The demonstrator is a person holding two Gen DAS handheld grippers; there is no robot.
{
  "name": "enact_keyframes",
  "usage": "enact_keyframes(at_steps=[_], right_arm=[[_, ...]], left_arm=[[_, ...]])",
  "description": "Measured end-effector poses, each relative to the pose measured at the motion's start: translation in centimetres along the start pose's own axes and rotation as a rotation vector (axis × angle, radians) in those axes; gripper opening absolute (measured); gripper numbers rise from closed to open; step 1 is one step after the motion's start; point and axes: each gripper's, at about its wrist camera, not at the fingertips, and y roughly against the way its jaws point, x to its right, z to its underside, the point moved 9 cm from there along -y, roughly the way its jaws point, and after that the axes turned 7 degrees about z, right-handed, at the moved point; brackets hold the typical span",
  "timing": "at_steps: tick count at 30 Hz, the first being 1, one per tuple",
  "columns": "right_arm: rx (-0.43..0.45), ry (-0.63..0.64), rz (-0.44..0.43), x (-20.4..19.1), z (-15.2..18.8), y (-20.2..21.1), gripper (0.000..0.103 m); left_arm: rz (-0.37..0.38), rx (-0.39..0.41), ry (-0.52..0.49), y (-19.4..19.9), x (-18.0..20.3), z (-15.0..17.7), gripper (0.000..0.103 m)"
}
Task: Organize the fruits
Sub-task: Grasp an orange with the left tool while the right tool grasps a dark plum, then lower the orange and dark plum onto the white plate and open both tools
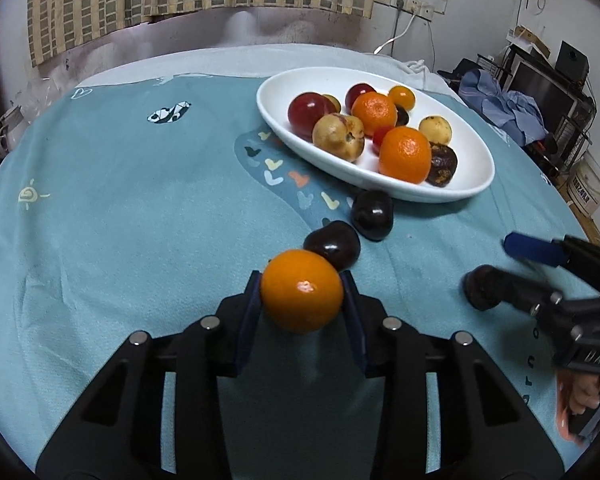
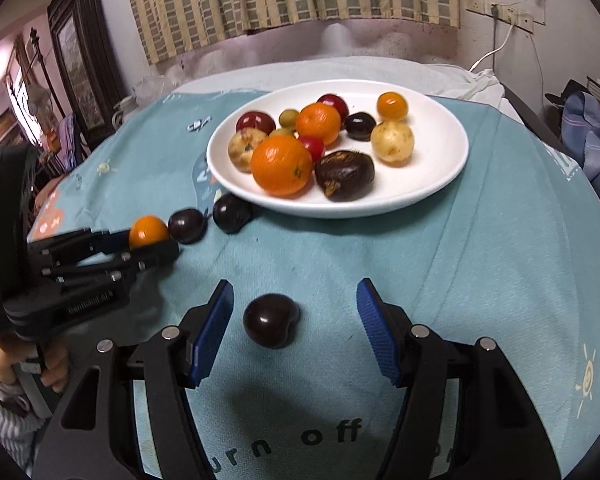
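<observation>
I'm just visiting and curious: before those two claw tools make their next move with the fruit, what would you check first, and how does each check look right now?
1. Left gripper pads pressing both sides of the small orange: ok.
2. Dark fruit lies between the right gripper fingers: ok.
3. Right gripper closed on that fruit: not ok, its jaws stand apart from it.
4. Free room on the white plate: ok, bare patch on its right side.
5. Two dark fruits beside the orange out of the way: not ok, the nearer one looks to touch it.
6. Small orange lifted off the cloth: cannot tell.
</observation>
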Motion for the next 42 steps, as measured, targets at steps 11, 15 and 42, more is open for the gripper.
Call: enact_keyframes(at_steps=[11, 15, 42], right_arm=[[-0.034, 0.073, 0.006, -1.6, 1.3, -1.2, 0.043], [-0.033, 0.060, -0.001, -1.4, 1.3, -1.2, 0.033], [0.240, -0.189, -0.014, 7.7, -10.9, 7.1, 0.030]], left_arm=[[-0.007, 0.011, -0.008, 0.0, 0.2, -0.3, 0.039], [-0.003, 0.012, -0.006, 0.0, 0.1, -0.3, 0.039], [0.041, 0.204, -0.029, 3.9, 4.5, -11.2, 0.039]])
